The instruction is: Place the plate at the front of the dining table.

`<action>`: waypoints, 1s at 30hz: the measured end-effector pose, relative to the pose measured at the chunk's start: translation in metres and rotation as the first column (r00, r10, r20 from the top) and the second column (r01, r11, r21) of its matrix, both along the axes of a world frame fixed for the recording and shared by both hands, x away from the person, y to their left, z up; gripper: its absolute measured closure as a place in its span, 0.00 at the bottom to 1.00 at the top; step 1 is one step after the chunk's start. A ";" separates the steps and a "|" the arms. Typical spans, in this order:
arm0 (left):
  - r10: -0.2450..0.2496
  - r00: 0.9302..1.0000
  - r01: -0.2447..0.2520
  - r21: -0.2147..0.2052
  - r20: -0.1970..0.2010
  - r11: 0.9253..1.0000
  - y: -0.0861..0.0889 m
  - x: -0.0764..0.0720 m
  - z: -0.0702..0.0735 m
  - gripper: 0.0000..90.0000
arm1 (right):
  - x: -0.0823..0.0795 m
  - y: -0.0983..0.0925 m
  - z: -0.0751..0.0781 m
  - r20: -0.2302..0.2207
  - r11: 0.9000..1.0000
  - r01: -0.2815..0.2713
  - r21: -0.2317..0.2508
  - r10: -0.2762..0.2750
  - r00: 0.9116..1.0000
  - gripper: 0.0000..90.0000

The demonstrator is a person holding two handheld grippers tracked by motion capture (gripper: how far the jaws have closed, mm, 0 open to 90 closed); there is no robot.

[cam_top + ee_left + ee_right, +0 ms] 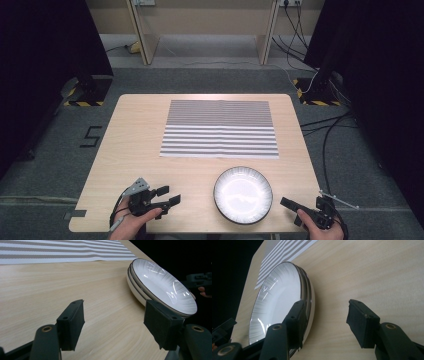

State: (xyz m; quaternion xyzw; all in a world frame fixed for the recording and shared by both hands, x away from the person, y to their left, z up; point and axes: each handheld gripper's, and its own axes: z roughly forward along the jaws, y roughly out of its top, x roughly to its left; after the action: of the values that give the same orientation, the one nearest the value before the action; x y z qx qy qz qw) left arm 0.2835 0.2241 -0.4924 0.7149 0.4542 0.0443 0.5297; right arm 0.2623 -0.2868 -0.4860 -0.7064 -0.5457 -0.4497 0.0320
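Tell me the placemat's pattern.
Grey and white stripes on the placemat, clearest in the high view.

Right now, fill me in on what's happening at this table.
A person holds a hand-held gripper in each hand at the near edge of a wooden table. The left hand-held gripper and the right hand-held gripper flank a stack of white plates; both are open and hold nothing. A striped placemat lies beyond the plates.

The high view looked forward and down from above the near edge of the table [150, 125], taking in its whole top. Both tong-mounted views sat low and close over the wood, facing inward from opposite sides. All 3 views shared the stacked plates [243, 194] and striped mat [220, 129].
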 end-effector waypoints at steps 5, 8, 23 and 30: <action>-0.011 1.000 0.011 -0.002 -0.005 1.000 -0.004 0.001 0.000 0.37 | 0.000 0.001 0.006 -0.003 1.000 -0.014 0.000 0.014 1.000 0.60; -0.033 0.999 0.033 -0.002 -0.004 0.999 -0.011 0.003 0.003 0.40 | 0.002 0.003 0.009 -0.004 1.000 -0.029 -0.010 0.029 1.000 0.68; -0.104 0.995 0.104 0.001 -0.004 0.995 -0.041 0.021 0.011 0.57 | 0.026 0.025 0.025 -0.018 0.994 -0.097 -0.045 0.096 0.995 0.84; -0.133 0.991 0.133 -0.002 -0.009 0.991 -0.060 0.031 0.012 0.60 | 0.034 0.030 0.023 -0.037 0.992 -0.114 -0.062 0.112 0.993 0.85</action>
State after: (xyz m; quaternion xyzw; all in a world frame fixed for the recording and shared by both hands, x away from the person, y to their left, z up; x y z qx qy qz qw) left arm 0.3141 0.1639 -0.4803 0.7434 0.4082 0.0052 0.5299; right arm 0.2960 -0.2572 -0.4629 -0.6825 -0.5981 -0.4179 0.0439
